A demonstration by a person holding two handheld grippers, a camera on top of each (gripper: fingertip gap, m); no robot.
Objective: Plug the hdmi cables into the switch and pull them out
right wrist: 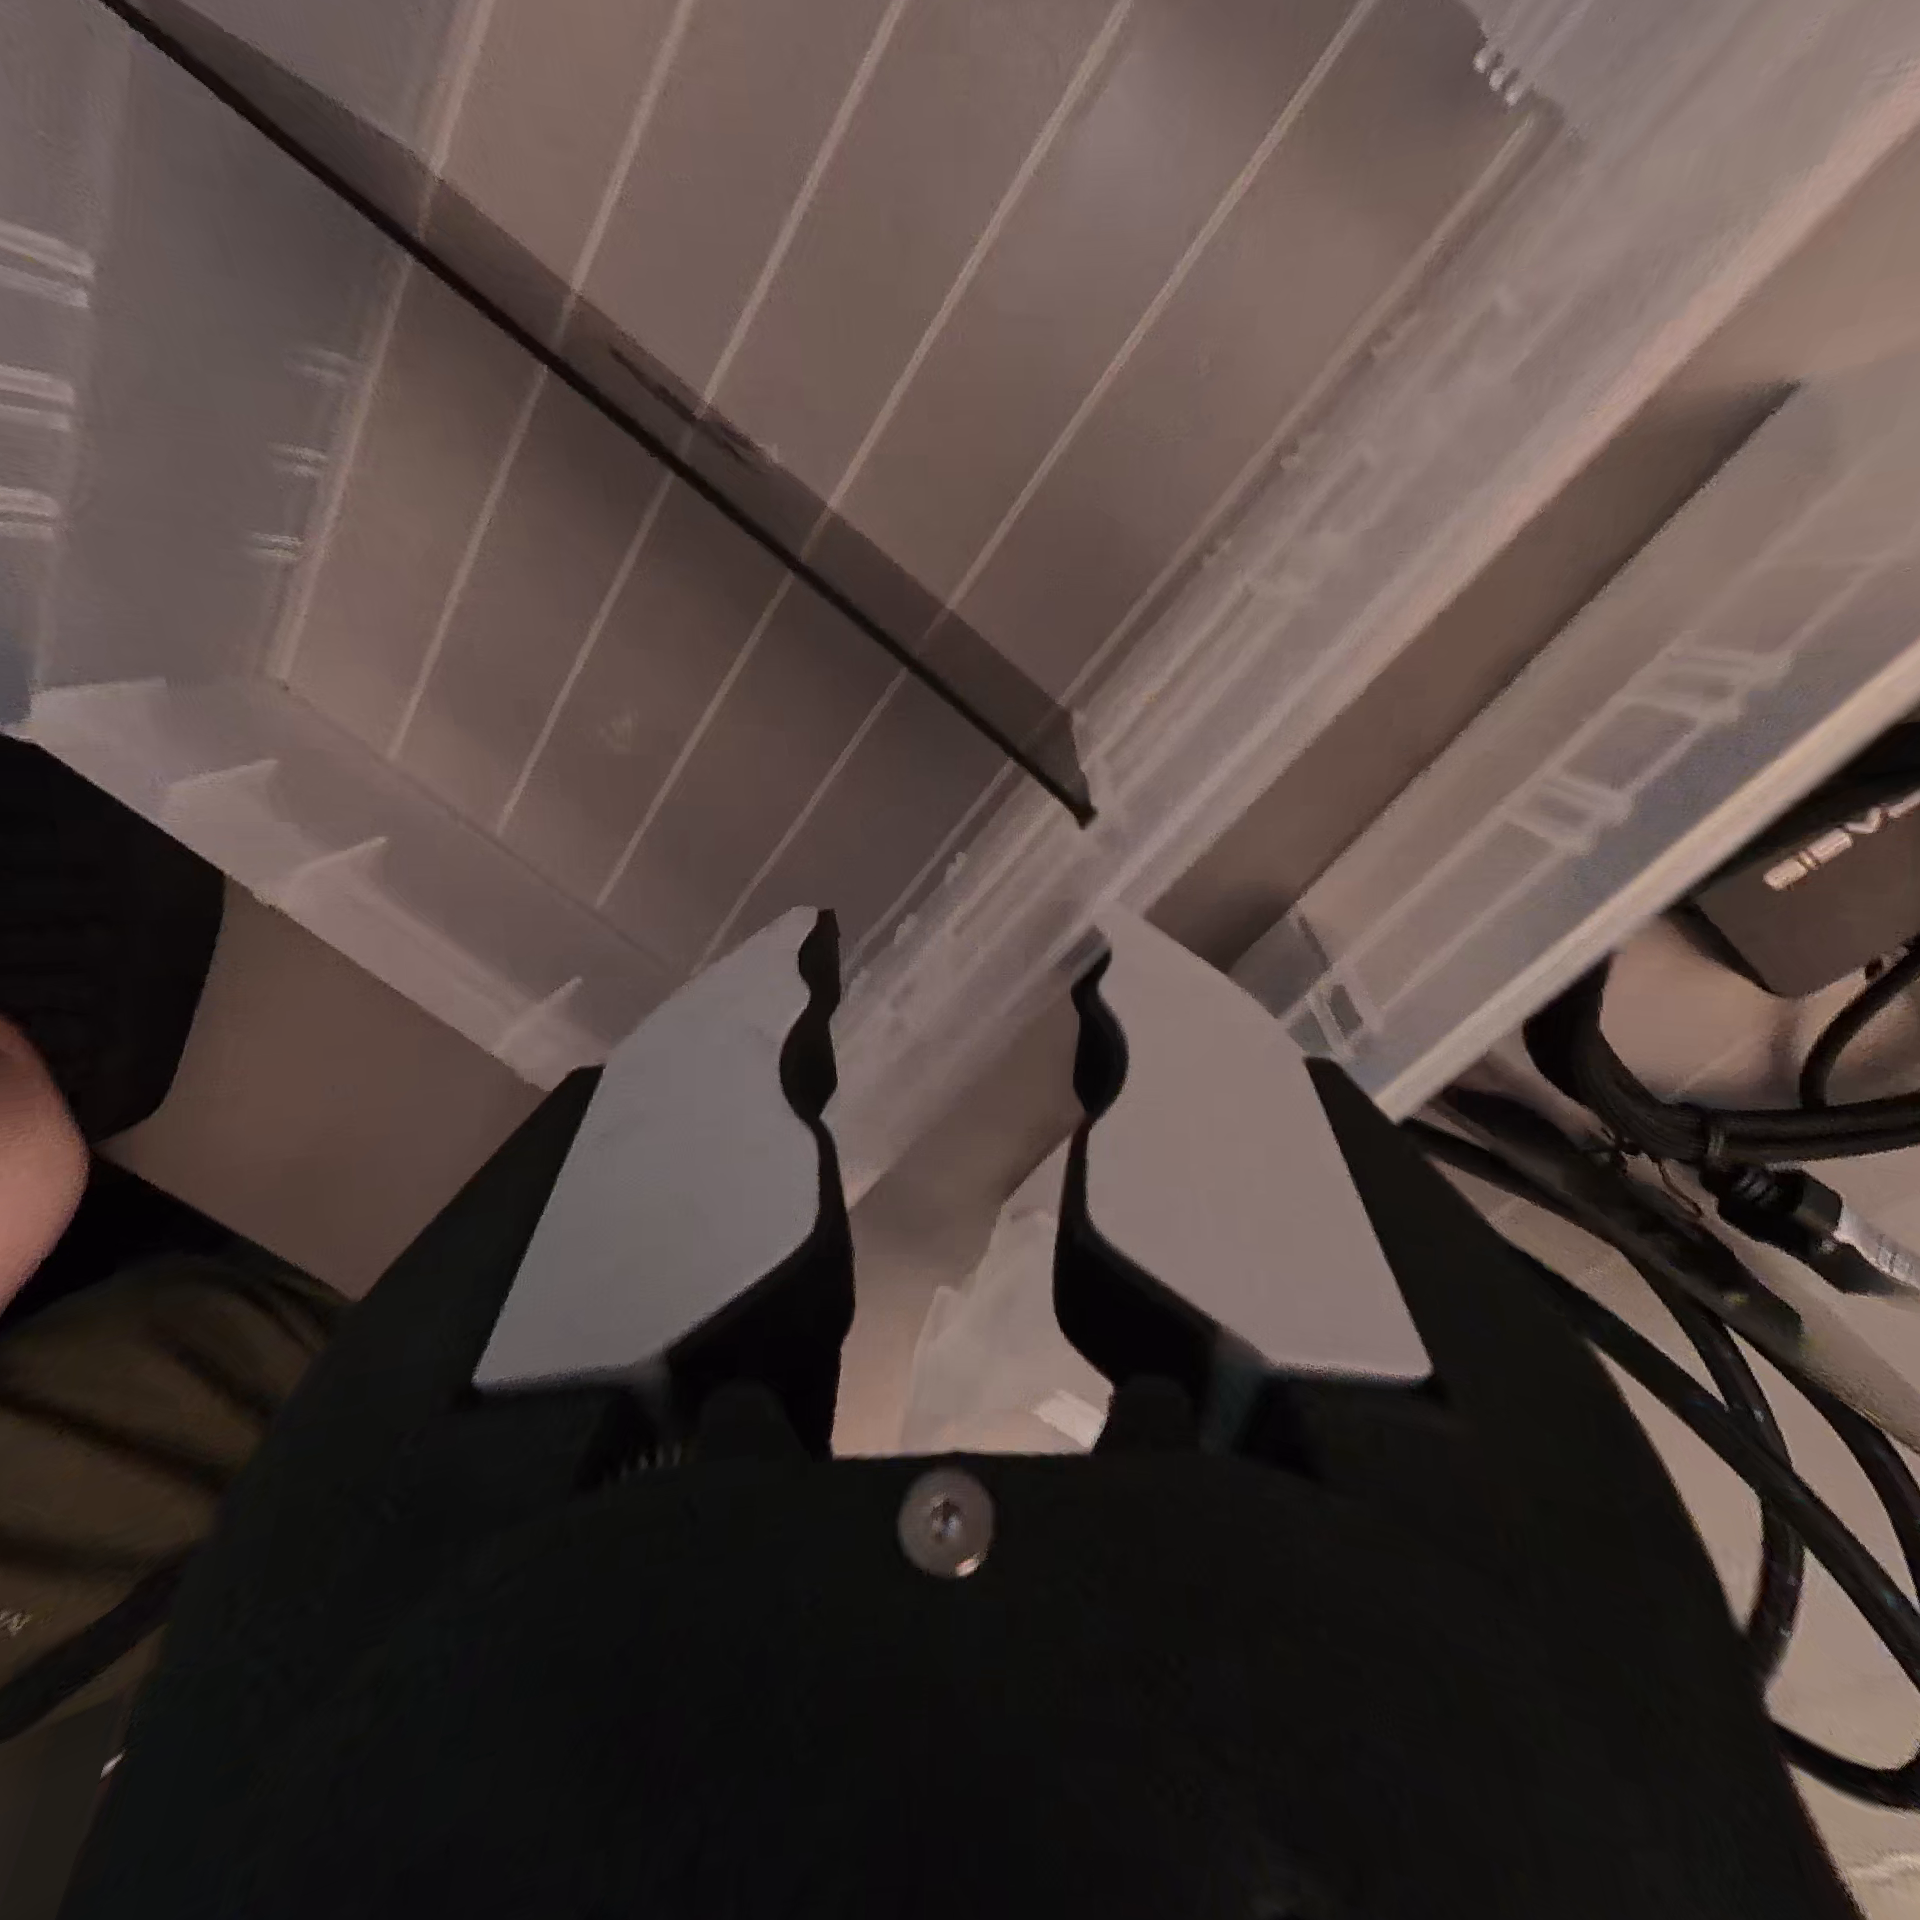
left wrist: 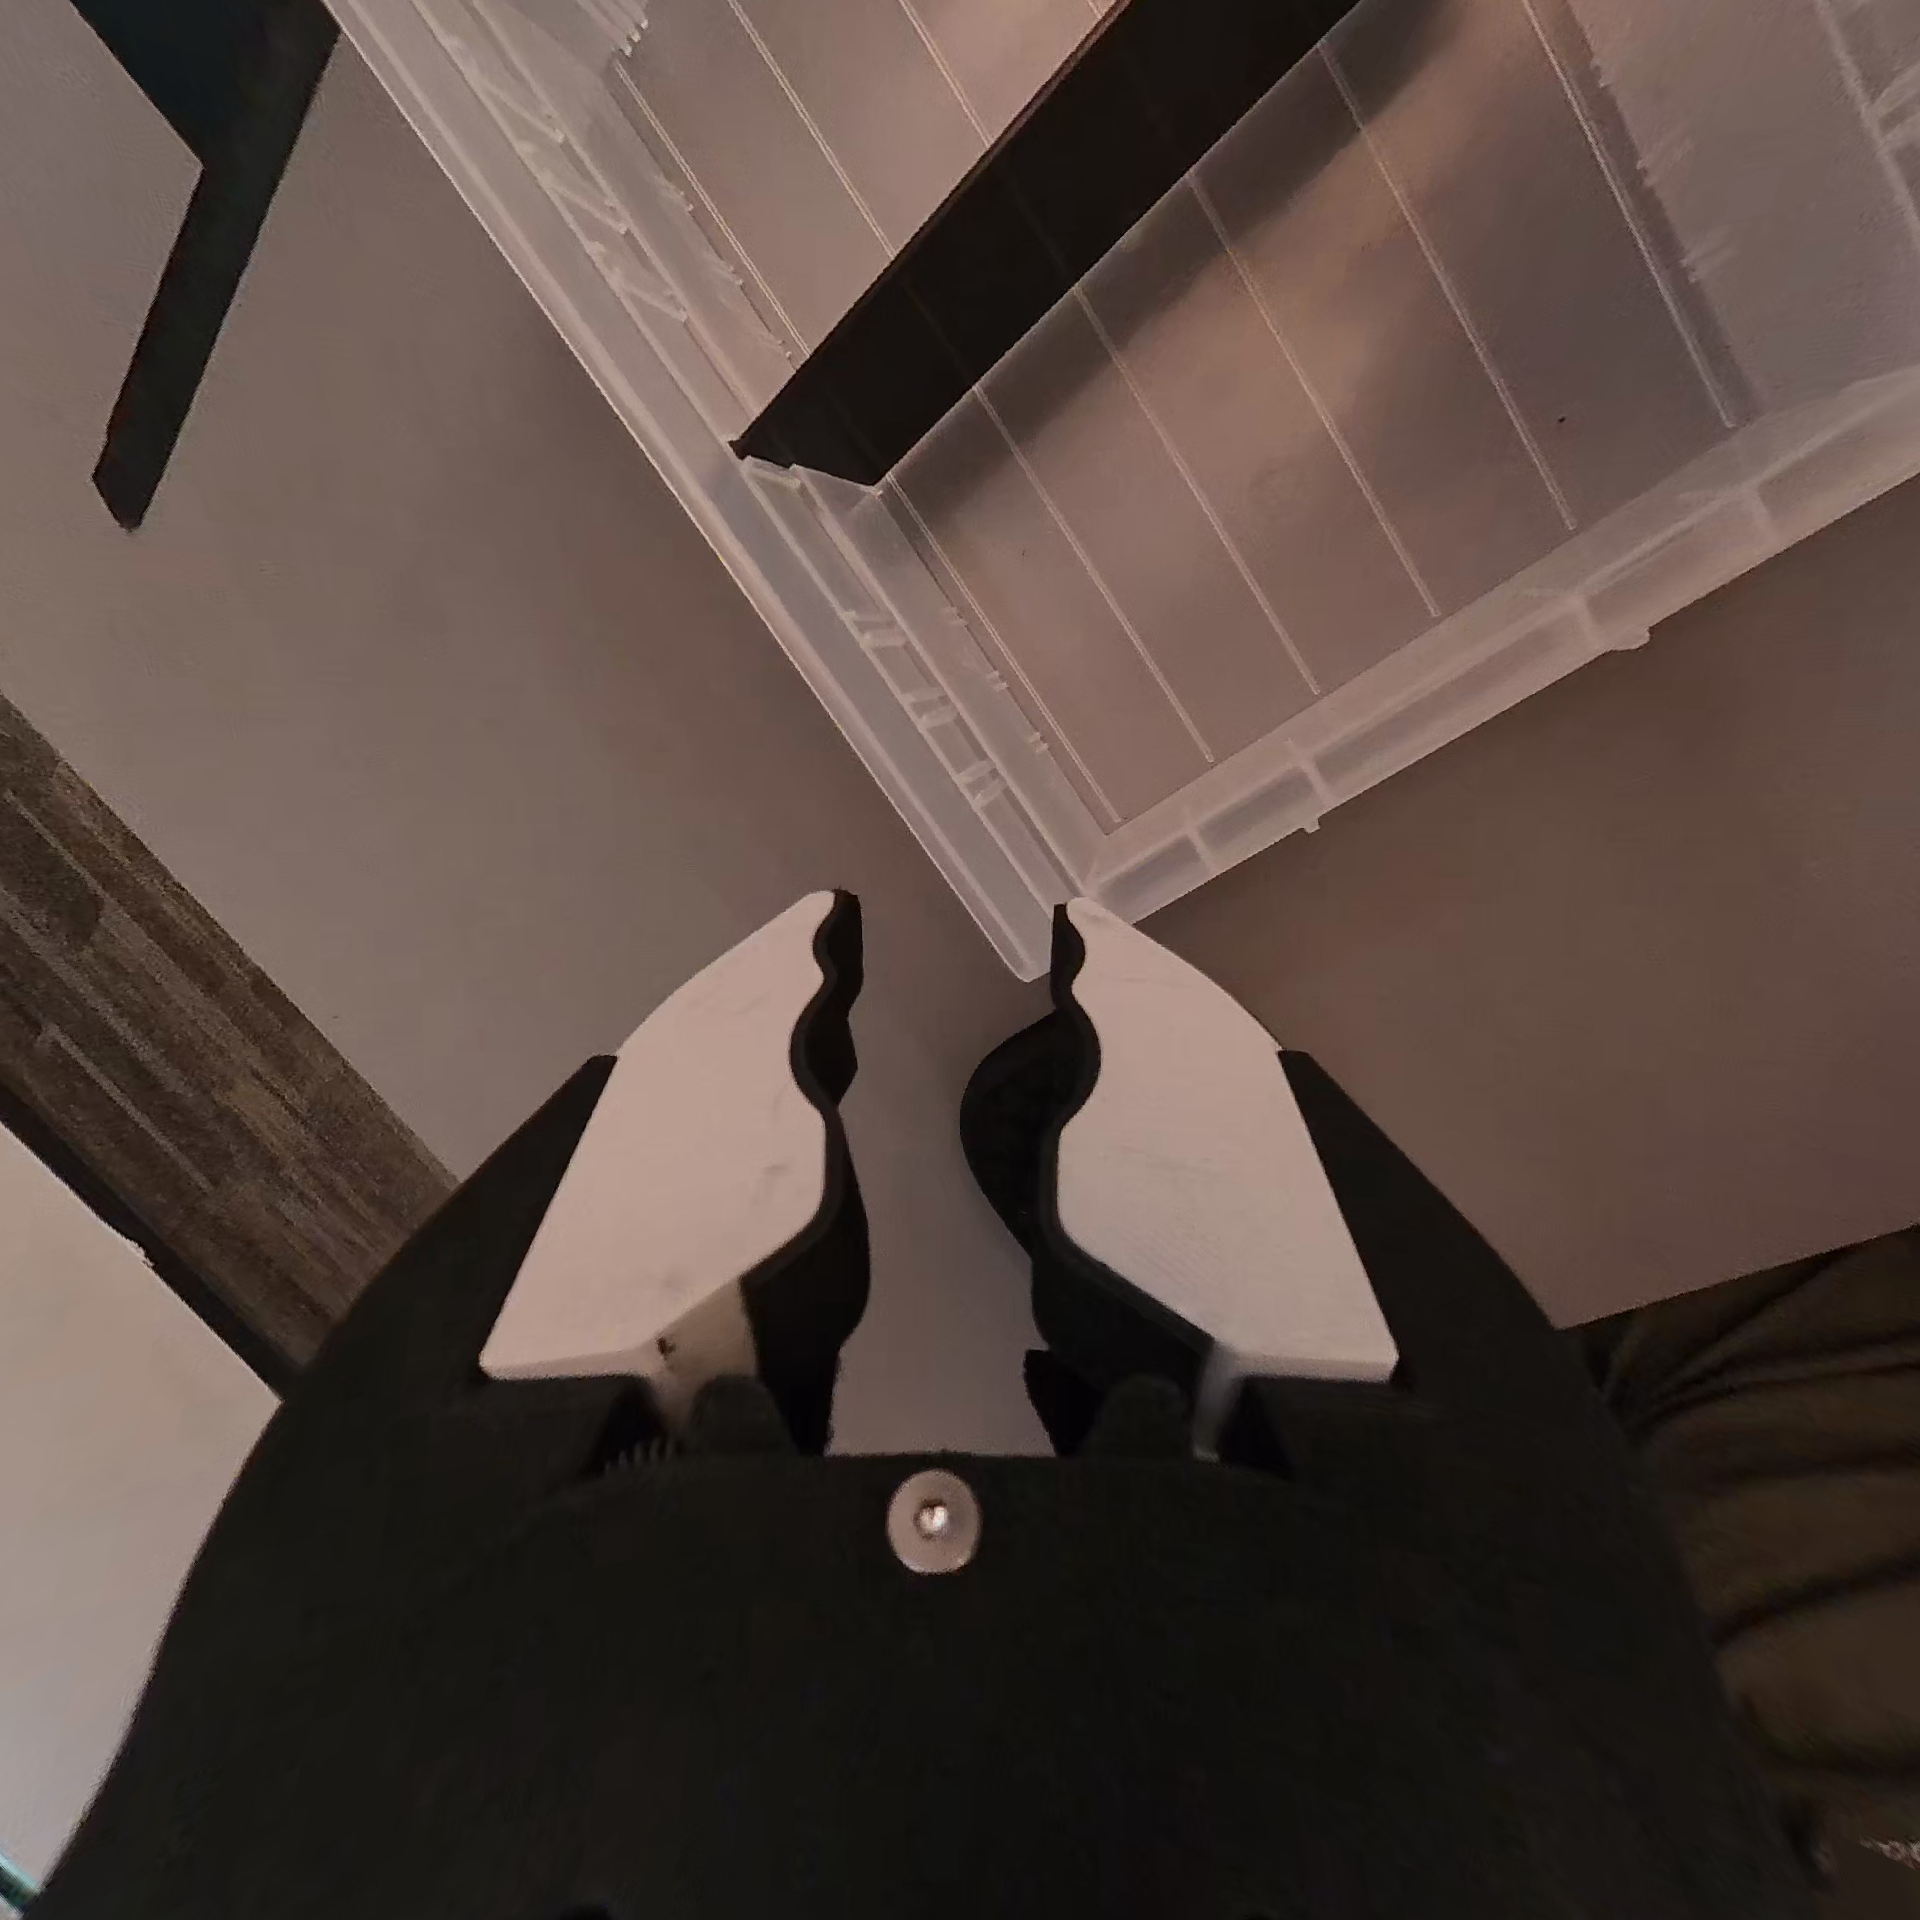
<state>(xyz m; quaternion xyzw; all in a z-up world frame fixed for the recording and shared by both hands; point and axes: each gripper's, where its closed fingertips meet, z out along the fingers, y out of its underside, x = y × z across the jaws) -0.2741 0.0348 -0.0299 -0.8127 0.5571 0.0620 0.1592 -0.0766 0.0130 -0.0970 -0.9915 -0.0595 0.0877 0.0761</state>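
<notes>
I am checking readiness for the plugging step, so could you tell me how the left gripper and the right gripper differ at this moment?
The left gripper hovers over bare white tabletop, just off the corner of the clear plastic bin; the right gripper points at the bin's edge. Black cables lie close beside the right gripper; none appear near the left gripper. The right wrist view is blurred, the left sharp. Both have open, empty fingers.

The clear plastic bin (right wrist: 935, 416) fills the right wrist view smeared by blur, cut off by the top edge. Right of the bin, a dark box (right wrist: 1829, 904) that may be the switch runs off the frame edge, its ports unseen. Below it, black cables (right wrist: 1766, 1122) leave the frame, their ends hidden.
</notes>
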